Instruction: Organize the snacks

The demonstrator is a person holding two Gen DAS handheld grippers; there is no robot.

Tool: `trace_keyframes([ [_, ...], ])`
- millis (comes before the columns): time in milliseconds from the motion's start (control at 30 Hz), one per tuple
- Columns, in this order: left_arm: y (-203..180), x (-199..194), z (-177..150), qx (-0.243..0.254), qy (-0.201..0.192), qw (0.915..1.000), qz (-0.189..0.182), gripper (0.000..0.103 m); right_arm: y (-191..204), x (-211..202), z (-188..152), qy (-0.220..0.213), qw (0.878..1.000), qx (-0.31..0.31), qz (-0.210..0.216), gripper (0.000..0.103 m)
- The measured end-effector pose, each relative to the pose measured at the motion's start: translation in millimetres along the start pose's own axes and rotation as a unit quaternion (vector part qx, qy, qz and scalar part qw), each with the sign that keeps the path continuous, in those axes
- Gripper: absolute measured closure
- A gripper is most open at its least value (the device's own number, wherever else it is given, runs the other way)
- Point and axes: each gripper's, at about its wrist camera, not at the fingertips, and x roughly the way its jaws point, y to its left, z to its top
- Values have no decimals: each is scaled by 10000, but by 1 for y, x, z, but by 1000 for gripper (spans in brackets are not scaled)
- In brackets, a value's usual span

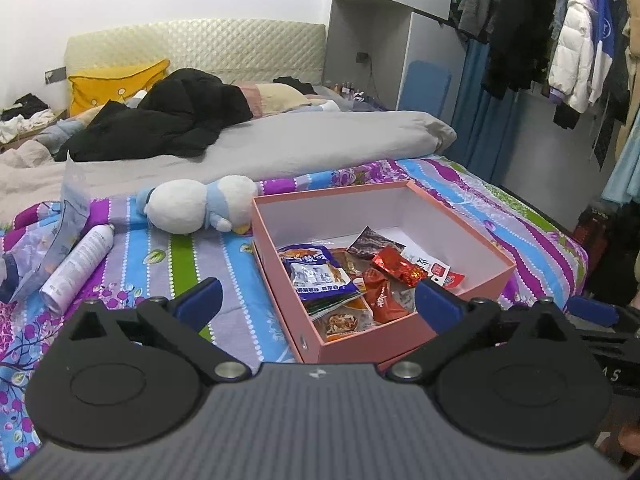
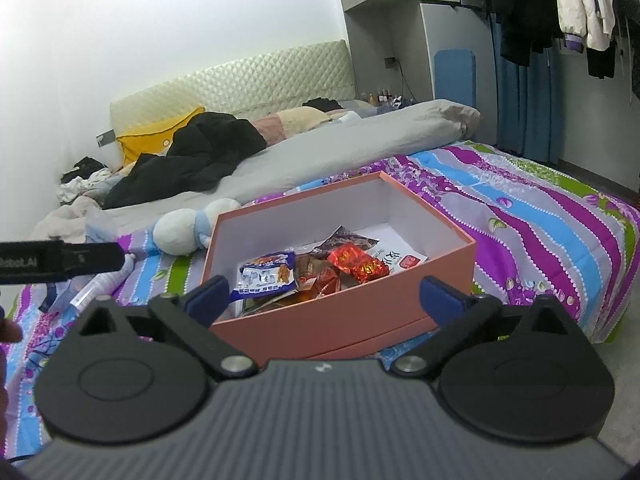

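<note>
Snack packets (image 1: 352,280) lay heaped in near corner of open pink box (image 1: 472,236), box on striped bedsheet (image 1: 180,256) at bed foot.

Judged: packets light, crinkly, slippery foil or film, contents crushable; best pinched at flat sealed edge. Box stiff card, light; take by wall.

Left gripper (image 1: 318,300) jaws spread wide, nothing between. Right gripper (image 2: 324,294) jaws likewise spread, empty.

Blue packet (image 2: 266,276) bore Chinese characters, unreadable. White spray can (image 1: 80,260) print too small. Black bar at right view's left edge: "Robot.AI", partly cut.
</note>
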Motion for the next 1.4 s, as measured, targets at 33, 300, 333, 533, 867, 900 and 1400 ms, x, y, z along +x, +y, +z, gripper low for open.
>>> trace_keyframes([
  [33, 0, 0, 0, -5, -1, 10000, -4, 0, 0, 0, 0, -2, 10000, -3, 2, 0],
  [300, 0, -5, -2, 18, -77, 9999, 86, 0, 2, -1, 0, 16, 10000, -2, 34, 0],
  [333, 1, -5, -2, 1, -78, 9999, 92, 0, 2, -1, -1, 11, 10000, 14, 51, 0],
  [533, 3, -5, -2, -53, -45, 9999, 86, 0, 2, -2, -1, -6, 10000, -10, 13, 0],
  [867, 1, -7, -3, 0, -7, 10000, 72, 0, 2, -2, -3, 8, 10000, 12, 9, 0],
  [900, 2, -6, -3, -18, -8, 10000, 74, 0, 2, -2, -3, 2, 10000, -8, 7, 0],
  [1400, 3, -7, -3, -78, -41, 10000, -6, 0, 4, -2, -4, -1, 10000, -23, 13, 0],
])
